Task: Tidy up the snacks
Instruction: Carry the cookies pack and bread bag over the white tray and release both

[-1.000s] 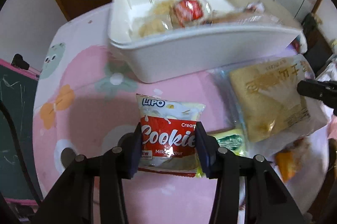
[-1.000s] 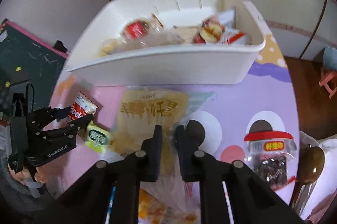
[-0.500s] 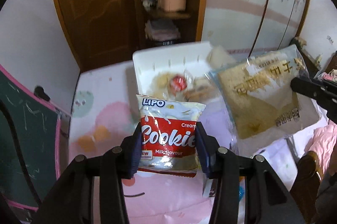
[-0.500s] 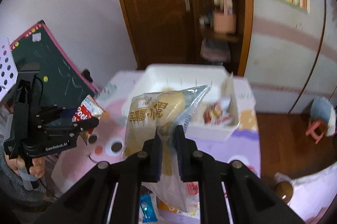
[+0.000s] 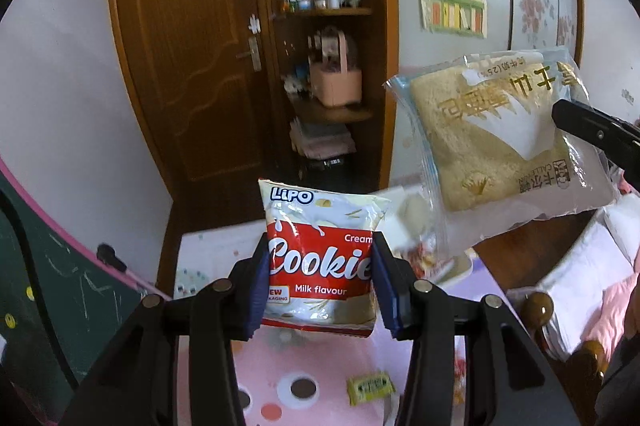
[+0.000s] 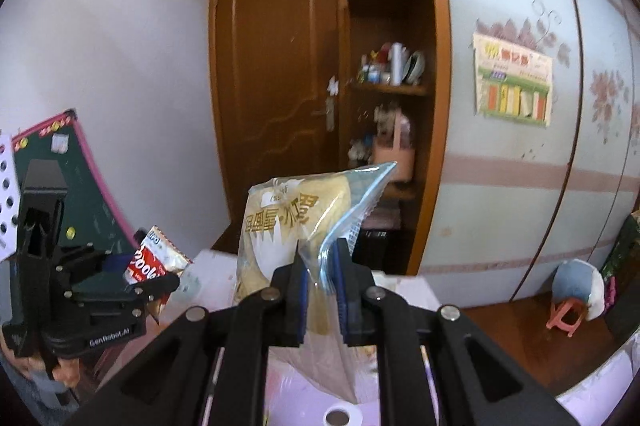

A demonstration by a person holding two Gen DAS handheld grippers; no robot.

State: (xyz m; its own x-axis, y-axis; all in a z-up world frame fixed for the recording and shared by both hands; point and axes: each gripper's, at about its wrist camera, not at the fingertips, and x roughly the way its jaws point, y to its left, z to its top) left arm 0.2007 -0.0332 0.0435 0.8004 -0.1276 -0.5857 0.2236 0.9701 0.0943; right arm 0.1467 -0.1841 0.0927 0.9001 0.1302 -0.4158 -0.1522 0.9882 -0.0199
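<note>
Your left tool (image 5: 320,282) grips a red-and-white foil cookie packet (image 5: 320,258) by its sides, raised above the pink patterned bench (image 5: 304,366). Your right tool (image 6: 320,290) pinches the clear plastic bag of yellow sliced bread (image 6: 292,222), held aloft, up and right of the left tool.

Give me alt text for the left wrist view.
The left gripper holds a red and white Lipo cookie packet upright between its jaws, high above a pink table. At right, another gripper holds a bagged bread slice.
</note>
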